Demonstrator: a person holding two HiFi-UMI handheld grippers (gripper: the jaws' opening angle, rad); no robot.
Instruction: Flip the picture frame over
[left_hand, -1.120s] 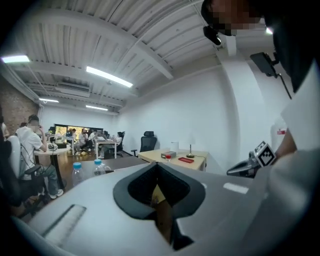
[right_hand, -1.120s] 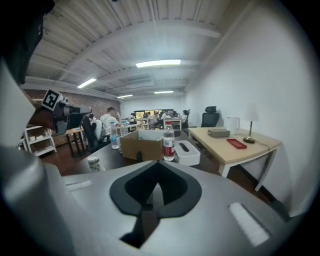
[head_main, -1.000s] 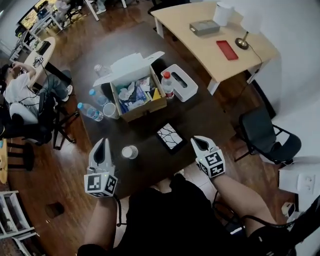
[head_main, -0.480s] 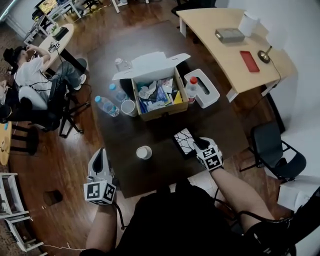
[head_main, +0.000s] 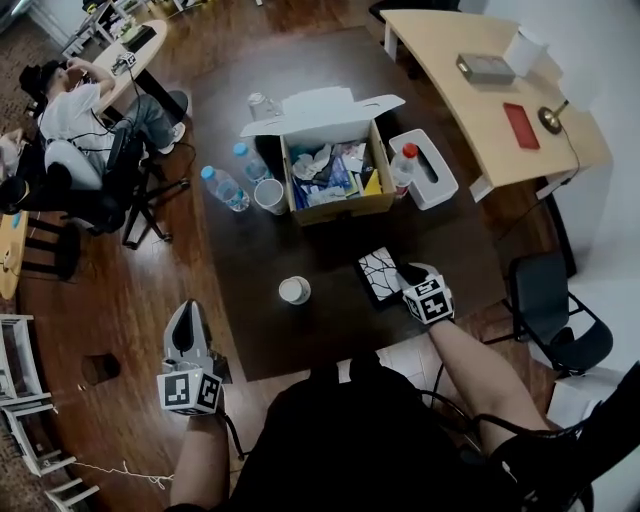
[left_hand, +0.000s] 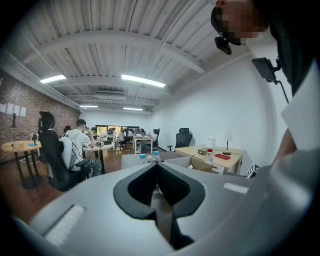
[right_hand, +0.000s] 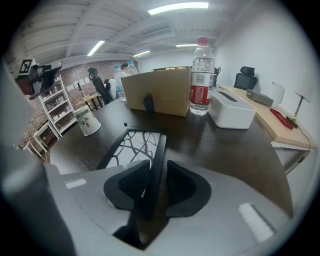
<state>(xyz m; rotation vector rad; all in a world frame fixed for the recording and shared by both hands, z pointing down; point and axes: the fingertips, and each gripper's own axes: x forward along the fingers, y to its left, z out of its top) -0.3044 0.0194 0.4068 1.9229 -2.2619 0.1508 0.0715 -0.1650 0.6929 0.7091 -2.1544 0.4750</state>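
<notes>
Picture frame (head_main: 380, 275) lies on dark desk (head_main: 330, 335) near its front edge, rim between right tongs (head_main: 410, 277), just opened wide, not pinching; left tongs (head_main: 186, 322) shut, empty; frame likely stiff, light, maybe glazed, so grip rim.

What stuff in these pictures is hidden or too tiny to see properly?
- Back of the black picture frame with the white branch pattern: head and right gripper views, it faces the dark table.
- Inside the brown cardboard box: right gripper view, its own wall hides it; head view, contents too small.
- Print on the white paper cup: right gripper view, too blurred.
</notes>
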